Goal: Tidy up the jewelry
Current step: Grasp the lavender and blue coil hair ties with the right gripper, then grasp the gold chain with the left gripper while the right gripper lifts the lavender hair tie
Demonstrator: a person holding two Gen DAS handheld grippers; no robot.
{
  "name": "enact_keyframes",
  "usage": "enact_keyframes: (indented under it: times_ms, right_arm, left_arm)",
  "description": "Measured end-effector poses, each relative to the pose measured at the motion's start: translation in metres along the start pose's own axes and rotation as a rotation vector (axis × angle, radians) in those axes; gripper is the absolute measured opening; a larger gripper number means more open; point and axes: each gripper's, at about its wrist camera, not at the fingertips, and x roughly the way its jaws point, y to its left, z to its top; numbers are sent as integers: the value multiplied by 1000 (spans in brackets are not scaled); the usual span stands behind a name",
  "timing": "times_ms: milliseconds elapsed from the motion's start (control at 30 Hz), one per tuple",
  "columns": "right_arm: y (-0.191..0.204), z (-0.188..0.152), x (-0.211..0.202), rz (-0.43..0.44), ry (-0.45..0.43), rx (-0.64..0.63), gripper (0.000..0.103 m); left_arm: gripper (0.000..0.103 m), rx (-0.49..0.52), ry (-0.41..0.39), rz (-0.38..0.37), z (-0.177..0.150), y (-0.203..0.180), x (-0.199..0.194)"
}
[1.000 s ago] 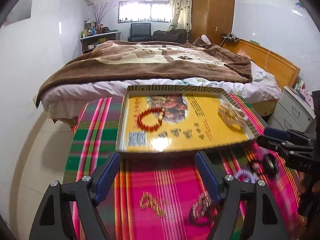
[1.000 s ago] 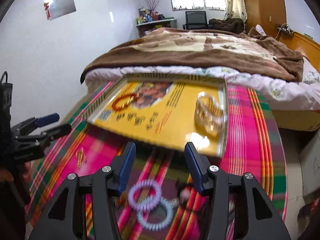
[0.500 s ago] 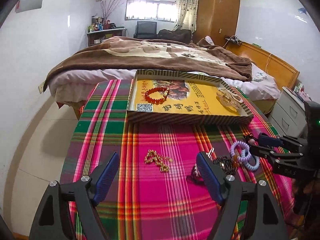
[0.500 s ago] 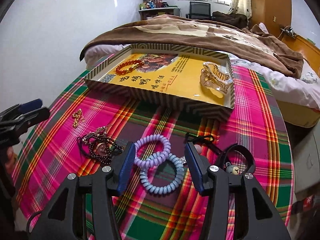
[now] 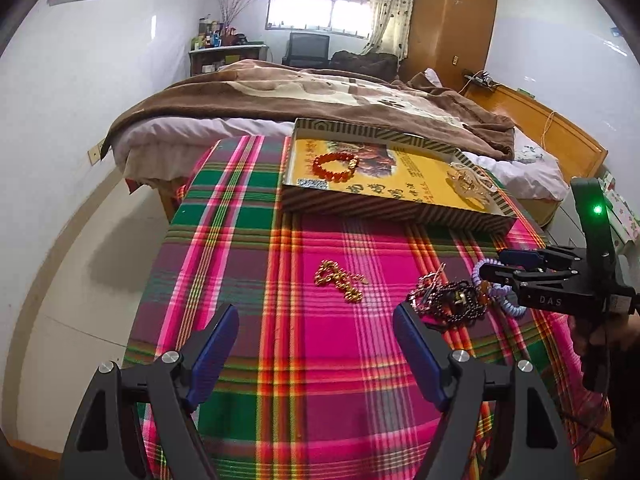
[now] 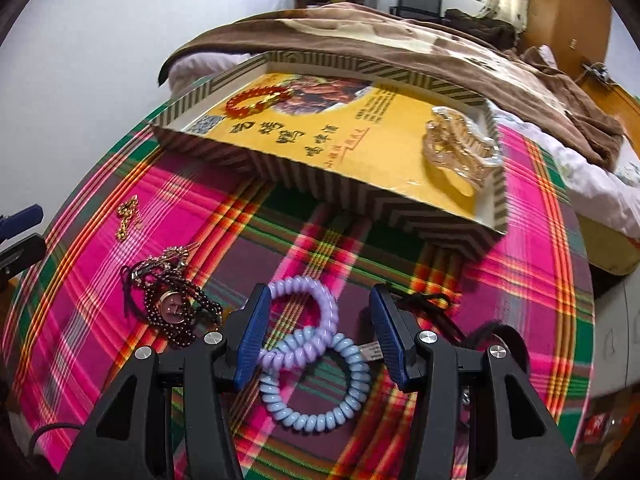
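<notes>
Blue coil hair tie point(image 6: 316, 384) shows whole only rightward

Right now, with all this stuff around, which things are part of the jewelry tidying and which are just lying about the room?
Part of the job:
striped tray
red bead bracelet
gold chain
dark bead tangle
purple coil band
blue coil band

Just lying about:
bed with brown blanket
wardrobe
chair

Right gripper point(image 6: 316, 336) is held open over the purple coil band point(image 6: 316, 304), which overlaps the blue coil band point(image 6: 320, 400). Neither band is gripped.
</notes>
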Motion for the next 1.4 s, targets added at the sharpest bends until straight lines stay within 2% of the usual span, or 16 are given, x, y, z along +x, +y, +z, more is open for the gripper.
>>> enact_keyframes:
  times_ms: [200, 267, 300, 333, 500, 667, 900, 1067, 1167, 1300, 1400]
  right_arm:
    - [3, -1, 6, 13, 15, -23, 50]
    - [3, 1, 6, 12, 10, -17, 35]
    - [2, 1, 6, 6, 8, -14, 19]
    - [2, 2, 6, 6, 9, -12, 15]
    - [-1, 1, 2, 19, -6, 2, 12]
    - [-7, 4, -16, 31, -81, 46, 11]
    - [-21, 6, -43, 43, -181, 121, 11]
    - [-25, 6, -56, 54, -223, 149, 11]
    - [-25, 4, -63, 59, -240, 155, 11]
    - [-27, 3, -68, 57, -255, 160, 11]
    - [-29, 2, -68, 56, -259, 159, 11]
  left_arm:
    - [79, 1, 6, 18, -1, 1, 1]
    - [79, 10, 9, 38, -1, 0, 3]
    - [79, 16, 8, 49, -1, -1, 3]
    - [79, 17, 8, 49, -1, -1, 3]
    - [79, 27, 11, 70, 1, -3, 6]
    - [79, 36, 24, 84, 4, -4, 12]
    - [79, 16, 64, 55, 8, -1, 34]
    - [79, -15, 99, 19, 14, 0, 55]
    - [79, 3, 110, 11, 20, -6, 68]
    - [81, 44, 143, 55, 25, -13, 91]
    - [82, 74, 138, 93, 26, -19, 97]
